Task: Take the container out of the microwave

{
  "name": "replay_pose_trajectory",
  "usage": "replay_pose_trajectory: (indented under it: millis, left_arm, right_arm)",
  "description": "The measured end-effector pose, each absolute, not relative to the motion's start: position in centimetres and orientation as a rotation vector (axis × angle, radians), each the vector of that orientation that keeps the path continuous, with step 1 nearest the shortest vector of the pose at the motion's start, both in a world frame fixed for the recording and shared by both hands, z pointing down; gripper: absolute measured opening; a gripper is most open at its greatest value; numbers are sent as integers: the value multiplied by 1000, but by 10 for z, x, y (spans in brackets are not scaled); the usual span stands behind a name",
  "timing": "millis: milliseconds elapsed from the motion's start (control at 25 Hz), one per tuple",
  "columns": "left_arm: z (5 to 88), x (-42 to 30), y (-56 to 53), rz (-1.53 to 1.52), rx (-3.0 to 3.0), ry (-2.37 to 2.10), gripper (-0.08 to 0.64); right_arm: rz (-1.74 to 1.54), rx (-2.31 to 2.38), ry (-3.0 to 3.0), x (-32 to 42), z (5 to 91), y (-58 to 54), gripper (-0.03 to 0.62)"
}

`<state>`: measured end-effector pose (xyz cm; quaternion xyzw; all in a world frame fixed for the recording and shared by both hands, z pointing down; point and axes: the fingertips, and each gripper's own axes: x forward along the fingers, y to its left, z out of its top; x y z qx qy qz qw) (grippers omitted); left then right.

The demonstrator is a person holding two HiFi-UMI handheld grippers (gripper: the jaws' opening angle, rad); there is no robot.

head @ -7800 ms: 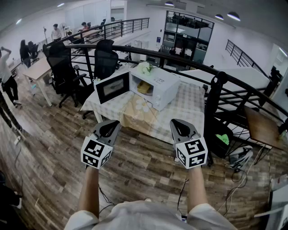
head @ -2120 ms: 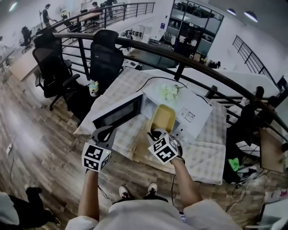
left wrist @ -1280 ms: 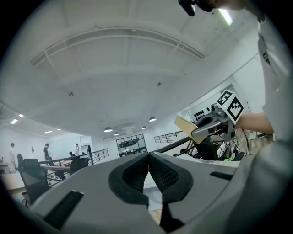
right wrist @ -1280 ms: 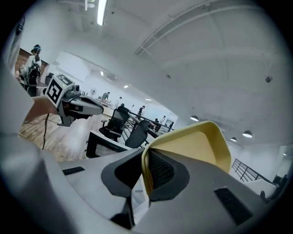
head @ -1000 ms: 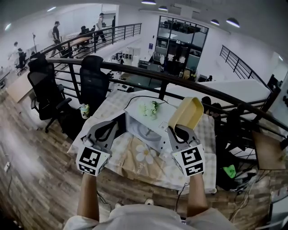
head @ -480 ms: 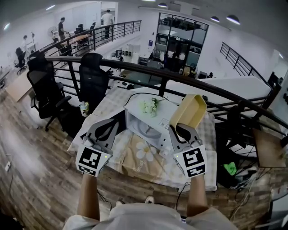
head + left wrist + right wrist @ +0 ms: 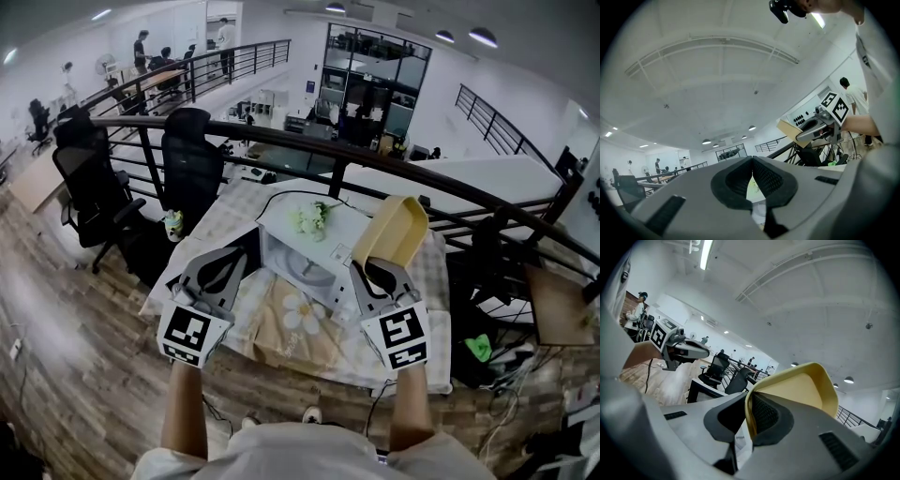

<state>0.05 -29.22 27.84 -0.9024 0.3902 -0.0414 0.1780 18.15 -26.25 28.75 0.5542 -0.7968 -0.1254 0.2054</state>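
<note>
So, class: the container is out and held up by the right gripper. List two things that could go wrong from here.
1. The right gripper pinches the yellow container by one wall only, and it is tilted: it may pivot or slip.
2. The flowers on the microwave sit near it: a careless set-down could knock them.

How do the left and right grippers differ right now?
The left gripper has its fingers shut on nothing; the right gripper has its fingers shut on the rim of the yellow container. The left gripper is bare; the right gripper holds the container tilted up, over the microwave. Both are side by side.
</note>
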Motion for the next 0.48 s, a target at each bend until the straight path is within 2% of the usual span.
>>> replay_pose_trajectory:
  millis: [480]
  left_arm:
    - [286,-4,-302,-129,-2573,1096,20]
  right_arm:
    - [-336,1536,-2204,175,293,-267,37]
